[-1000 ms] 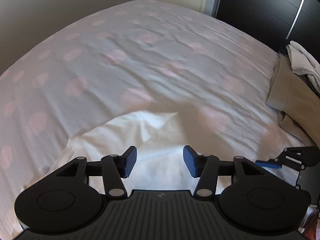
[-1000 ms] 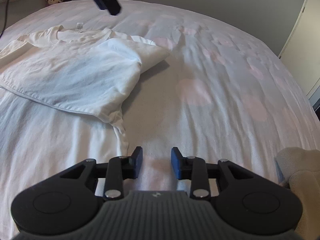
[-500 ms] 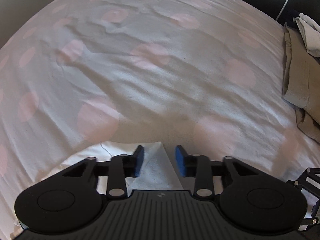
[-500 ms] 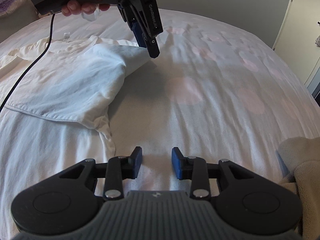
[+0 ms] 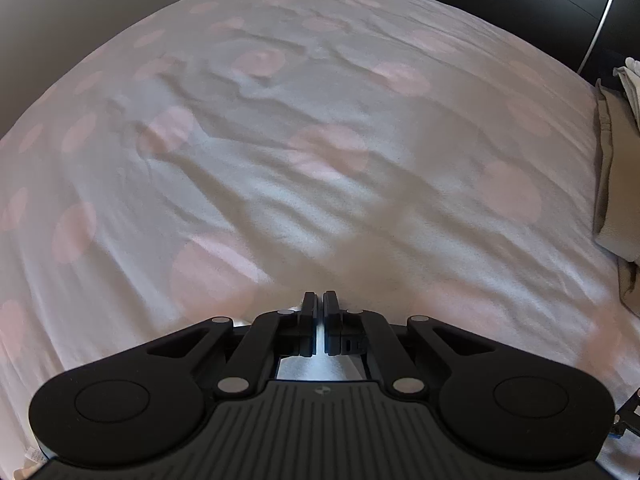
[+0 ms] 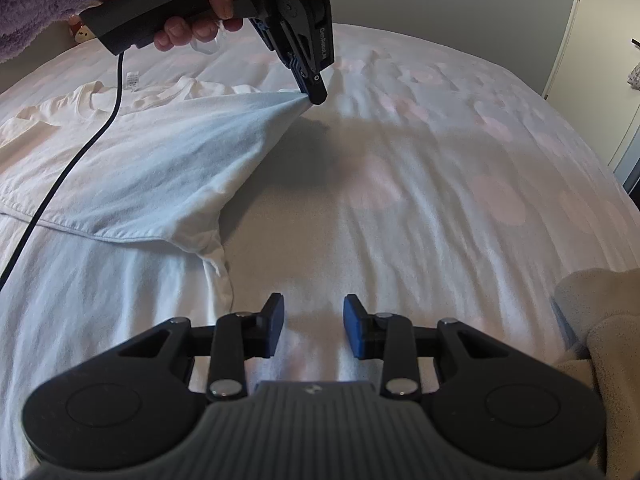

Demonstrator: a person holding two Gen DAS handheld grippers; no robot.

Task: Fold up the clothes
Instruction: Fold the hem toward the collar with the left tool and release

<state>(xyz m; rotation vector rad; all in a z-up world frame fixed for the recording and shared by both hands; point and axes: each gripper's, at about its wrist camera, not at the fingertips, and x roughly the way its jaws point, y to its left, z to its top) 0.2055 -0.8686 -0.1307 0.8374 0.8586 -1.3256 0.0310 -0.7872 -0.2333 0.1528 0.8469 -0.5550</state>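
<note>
Left gripper [image 6: 314,94] clenched the white T-shirt's [image 6: 152,164] sleeve tip for folding inward; right gripper [image 6: 314,330] hung released over the bedspread [image 6: 440,184].

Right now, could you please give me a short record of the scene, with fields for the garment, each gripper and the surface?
garment: white T-shirt, spread on the bed, one sleeve corner drawn up into a peak
left gripper: fingers shut on that sleeve corner
right gripper: fingers apart, nothing between them, low over the T-shirt's lower edge
surface: bed sheet with pink dots
other: beige folded cloth at the right edge
</note>
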